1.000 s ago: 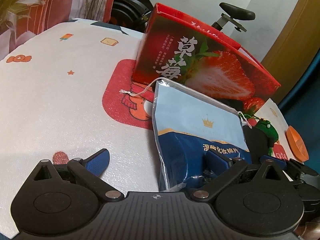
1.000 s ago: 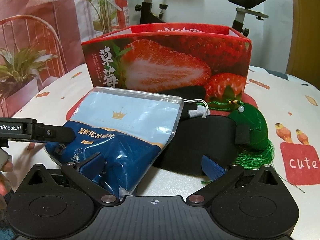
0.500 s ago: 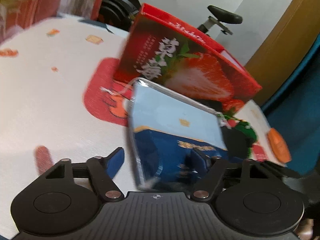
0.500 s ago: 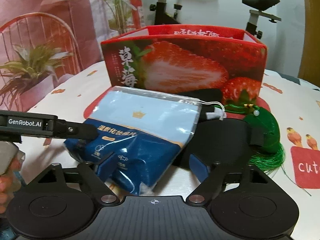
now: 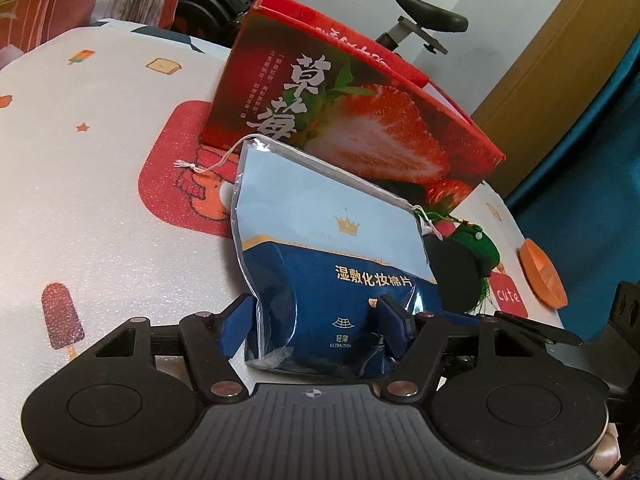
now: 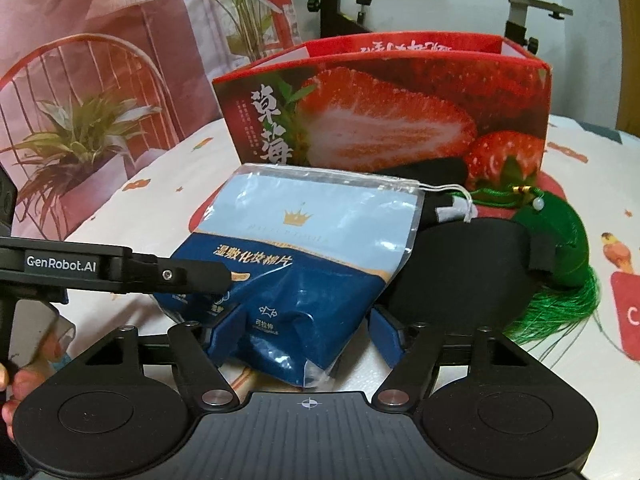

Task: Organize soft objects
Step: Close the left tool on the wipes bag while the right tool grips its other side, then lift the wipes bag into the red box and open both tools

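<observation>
- The blue pouch (image 5: 332,264) of cotton pads lies on the printed tablecloth (image 5: 100,208), drawstring top toward the strawberry box (image 5: 360,120), its long axis running from the grippers to the box.
- The left gripper (image 5: 316,320) and right gripper (image 6: 308,320), jaws just closed inward, each pinch its crumpled bottom end.
- A black eye mask (image 6: 460,272) lies beside it.

We see both views in soft, even indoor light with a warm cast, bright enough to read the print on the pouch (image 5: 340,264) and the box (image 6: 384,120), and both frames are sharp, without motion blur. Glare sits on the pouch's clear plastic edges and creases, and the black tongs (image 6: 308,332) in the foreground throw only faint shadows on the pale desk (image 5: 100,200). Fisheye distortion bends straight lines near the edges, and the corners fall off into dark vignette.
</observation>
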`<state>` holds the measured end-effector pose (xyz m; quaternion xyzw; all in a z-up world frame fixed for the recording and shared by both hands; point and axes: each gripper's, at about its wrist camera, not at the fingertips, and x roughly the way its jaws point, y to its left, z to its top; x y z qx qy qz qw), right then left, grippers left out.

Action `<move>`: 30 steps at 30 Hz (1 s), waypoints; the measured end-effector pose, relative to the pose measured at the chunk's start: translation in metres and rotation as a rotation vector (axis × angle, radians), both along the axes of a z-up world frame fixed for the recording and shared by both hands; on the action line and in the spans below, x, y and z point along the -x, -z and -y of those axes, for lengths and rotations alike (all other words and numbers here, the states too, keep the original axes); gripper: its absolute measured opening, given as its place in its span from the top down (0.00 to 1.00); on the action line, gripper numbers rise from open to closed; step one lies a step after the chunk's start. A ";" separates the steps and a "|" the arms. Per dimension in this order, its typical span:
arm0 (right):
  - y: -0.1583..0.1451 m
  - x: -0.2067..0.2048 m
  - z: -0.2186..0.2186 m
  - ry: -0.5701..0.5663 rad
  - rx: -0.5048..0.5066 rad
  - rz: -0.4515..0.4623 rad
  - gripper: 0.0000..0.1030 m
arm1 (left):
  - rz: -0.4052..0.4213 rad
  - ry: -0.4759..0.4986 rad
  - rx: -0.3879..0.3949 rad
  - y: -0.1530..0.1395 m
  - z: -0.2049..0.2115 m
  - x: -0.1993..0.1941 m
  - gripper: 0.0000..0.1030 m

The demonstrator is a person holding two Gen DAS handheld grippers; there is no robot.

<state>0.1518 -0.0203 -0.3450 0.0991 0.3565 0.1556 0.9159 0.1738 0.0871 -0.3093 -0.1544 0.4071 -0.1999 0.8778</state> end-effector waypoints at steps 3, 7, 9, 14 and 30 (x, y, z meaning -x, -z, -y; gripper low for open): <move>-0.001 0.001 -0.002 -0.014 -0.006 0.008 0.50 | 0.006 0.000 -0.010 -0.002 0.000 0.001 0.34; -0.008 0.006 -0.008 -0.035 0.035 0.043 0.55 | 0.050 0.018 -0.054 -0.011 0.006 0.007 0.35; -0.011 0.009 -0.009 -0.037 0.045 0.064 0.55 | 0.072 0.018 -0.063 -0.016 0.008 0.010 0.34; -0.022 0.015 -0.010 -0.042 0.066 0.117 0.56 | 0.115 0.008 -0.078 -0.028 0.009 0.017 0.33; -0.072 0.019 0.007 -0.016 0.023 0.254 0.60 | 0.199 -0.008 -0.018 -0.086 0.014 0.006 0.33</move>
